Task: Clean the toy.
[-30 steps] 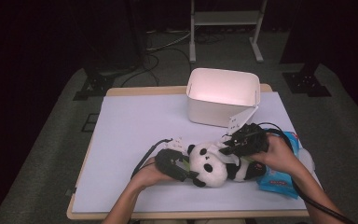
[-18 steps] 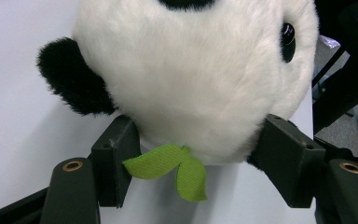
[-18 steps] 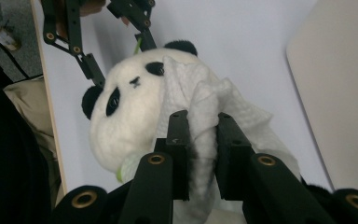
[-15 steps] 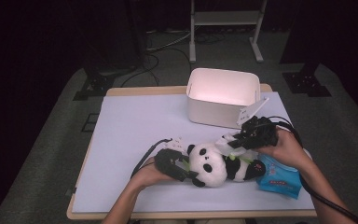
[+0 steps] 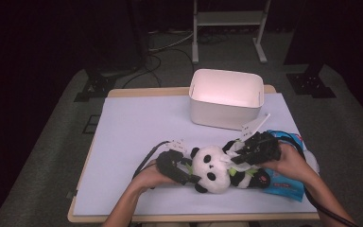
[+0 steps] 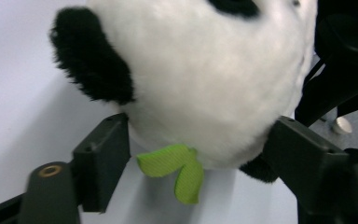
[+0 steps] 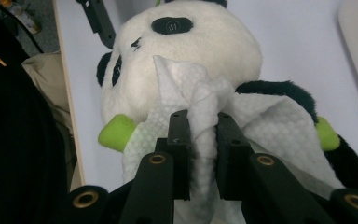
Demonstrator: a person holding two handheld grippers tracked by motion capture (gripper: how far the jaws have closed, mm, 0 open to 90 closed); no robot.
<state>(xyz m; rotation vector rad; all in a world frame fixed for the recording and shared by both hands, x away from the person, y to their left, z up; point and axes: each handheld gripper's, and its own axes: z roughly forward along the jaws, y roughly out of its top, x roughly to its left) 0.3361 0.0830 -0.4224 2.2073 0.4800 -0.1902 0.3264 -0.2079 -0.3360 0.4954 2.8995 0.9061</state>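
A black-and-white panda plush (image 5: 212, 168) lies near the table's front edge, its head toward my left hand. My left gripper (image 5: 189, 172) has the head (image 6: 200, 79) between its jaws. The jaws have just been opening, and both pads (image 6: 105, 154) still touch the fur. A green tag (image 6: 177, 170) hangs under the head. My right gripper (image 7: 200, 126) is shut on a bunched white wipe (image 7: 261, 121), which is draped over the panda's body just behind the head. In the high view that gripper (image 5: 238, 158) sits on top of the panda's body.
A white open box (image 5: 226, 97) stands behind the panda at the back of the pale mat (image 5: 137, 127). A blue wipe packet (image 5: 286, 182) lies under my right wrist near the right edge. Cables trail from both grippers.
My right gripper has come down a little with the wipe onto the panda's body. The left hand has stayed beside the head.
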